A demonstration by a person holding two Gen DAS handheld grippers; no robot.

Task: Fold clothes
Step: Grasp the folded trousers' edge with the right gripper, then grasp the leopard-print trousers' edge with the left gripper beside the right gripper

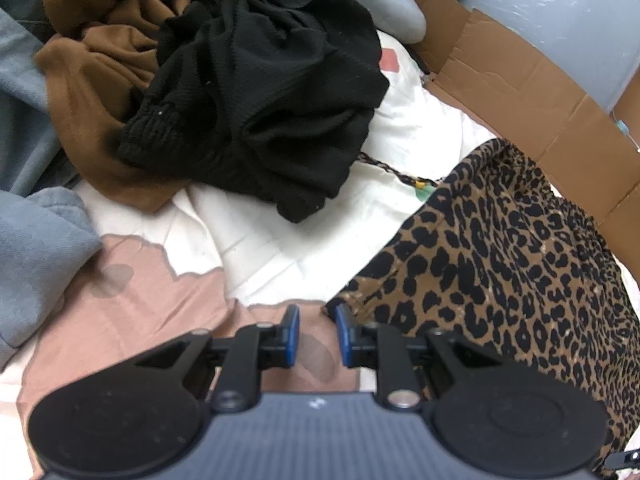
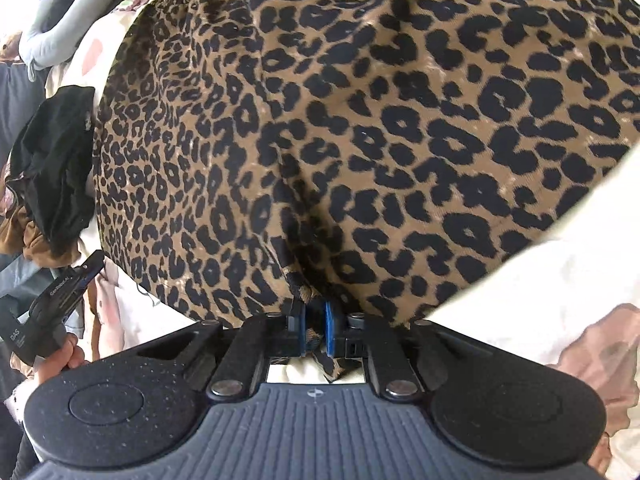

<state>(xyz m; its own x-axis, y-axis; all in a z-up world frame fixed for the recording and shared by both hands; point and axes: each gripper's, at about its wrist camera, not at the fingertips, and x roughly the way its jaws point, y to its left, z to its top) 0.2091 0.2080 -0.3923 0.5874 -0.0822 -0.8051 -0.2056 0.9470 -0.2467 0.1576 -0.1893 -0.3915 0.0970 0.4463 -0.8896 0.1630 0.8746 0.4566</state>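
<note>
Leopard-print garment (image 2: 360,128) lies spread on the bed; right hand-held gripper (image 2: 315,330) is clamped on its near hem, left hand-held gripper (image 1: 317,334) hangs slightly apart, empty, just beside its edge.

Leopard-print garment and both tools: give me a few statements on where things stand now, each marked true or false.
1. The right tool is shut on an edge of the leopard-print garment. True.
2. The left tool grips the black garment. False: its pads hold nothing, with a gap between them, and the black garment lies apart, farther up the bed.
3. The black garment lies partly on a brown garment. True.
4. The leopard-print garment is folded into a neat square. False: it lies spread out and rumpled on the white bedding.
5. Flattened cardboard lies beyond the leopard-print garment. True.
</note>
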